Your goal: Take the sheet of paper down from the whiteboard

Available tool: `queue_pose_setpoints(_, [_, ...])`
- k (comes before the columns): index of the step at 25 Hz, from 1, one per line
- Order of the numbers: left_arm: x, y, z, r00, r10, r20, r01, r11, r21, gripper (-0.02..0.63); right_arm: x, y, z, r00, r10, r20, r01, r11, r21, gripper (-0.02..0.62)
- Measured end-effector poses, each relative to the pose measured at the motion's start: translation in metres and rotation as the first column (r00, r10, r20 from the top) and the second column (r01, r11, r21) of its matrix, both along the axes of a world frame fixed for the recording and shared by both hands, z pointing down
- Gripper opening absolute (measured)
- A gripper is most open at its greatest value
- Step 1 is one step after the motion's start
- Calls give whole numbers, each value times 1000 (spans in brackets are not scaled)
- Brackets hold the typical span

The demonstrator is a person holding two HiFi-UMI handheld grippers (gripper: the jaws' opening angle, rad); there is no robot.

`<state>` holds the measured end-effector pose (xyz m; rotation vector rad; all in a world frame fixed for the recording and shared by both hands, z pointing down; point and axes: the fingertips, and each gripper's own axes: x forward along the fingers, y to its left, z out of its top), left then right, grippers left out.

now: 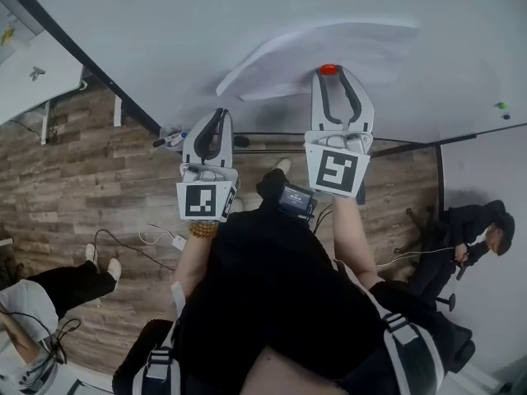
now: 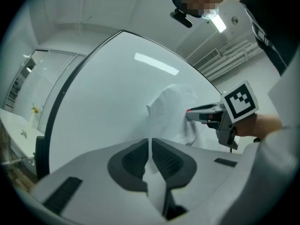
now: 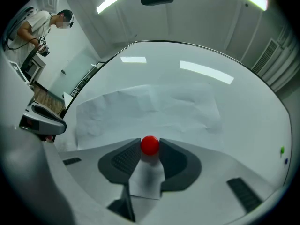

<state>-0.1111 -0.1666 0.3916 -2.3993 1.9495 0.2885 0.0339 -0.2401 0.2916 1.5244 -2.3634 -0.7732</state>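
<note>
Gripping the red magnet with the right tongs while the left tongs, nearly closed, seemed to pinch a corner of the sheet of paper, we judged the sheet still pinned to the whiteboard, both yet to come off.

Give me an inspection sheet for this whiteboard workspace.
surface: whiteboard, upright, glossy.
job's things: sheet of paper, crumpled, pinned on the board by a red magnet.
clutter: green dot on the board; small items at its lower edge.
grippers: left hand-held gripper shut on the sheet's edge; right hand-held gripper shut on the magnet.
cables: loose cables on the floor.
surroundings: wood-look floor; person at the right, person at lower left.
</note>
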Motion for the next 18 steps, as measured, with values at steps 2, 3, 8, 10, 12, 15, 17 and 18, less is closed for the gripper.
queue_pose_setpoints(2, [1, 0, -1, 1000, 17, -5, -17, 1000, 6, 16, 0, 0, -1, 1000, 1, -3, -1, 1000, -2, 123])
queue_pose_setpoints(3, [1, -1, -2, 1000, 22, -6, -22, 1000, 8, 18, 0, 0, -1, 1000, 1, -5, -1, 1000, -2, 123])
queue_pose_setpoints(8, [4, -8, -3, 999, 51, -4, -50, 999, 6, 61, 0, 0, -1, 1000, 1, -10, -1, 1000, -5, 121])
queue_pose_setpoints(10, [4, -11, -5, 998, 59, 0, -59, 998, 10, 64, 0, -1, -1, 1000, 2, -12, -2, 1000, -7, 123])
queue_pose_setpoints(12, [4, -15, -6, 997, 71, 2, -71, 997, 12, 69, -1, -1, -1, 1000, 2, -10, -2, 1000, -8, 121])
queue_pose_setpoints(15, [6, -18, -7, 996, 94, 0, -94, 996, 11, 86, -1, 0, -1, 1000, -1, -7, 1, 1000, -9, 121])
queue_pose_setpoints(17, [7, -20, -6, 995, 104, -2, -104, 995, 9, 91, -1, 1, -1, 1000, -1, -11, 1, 1000, -10, 121])
queue_pose_setpoints(18, [8, -21, -6, 994, 107, -2, -107, 994, 7, 95, -1, 1, 0, 1000, -1, -15, 1, 1000, -10, 121])
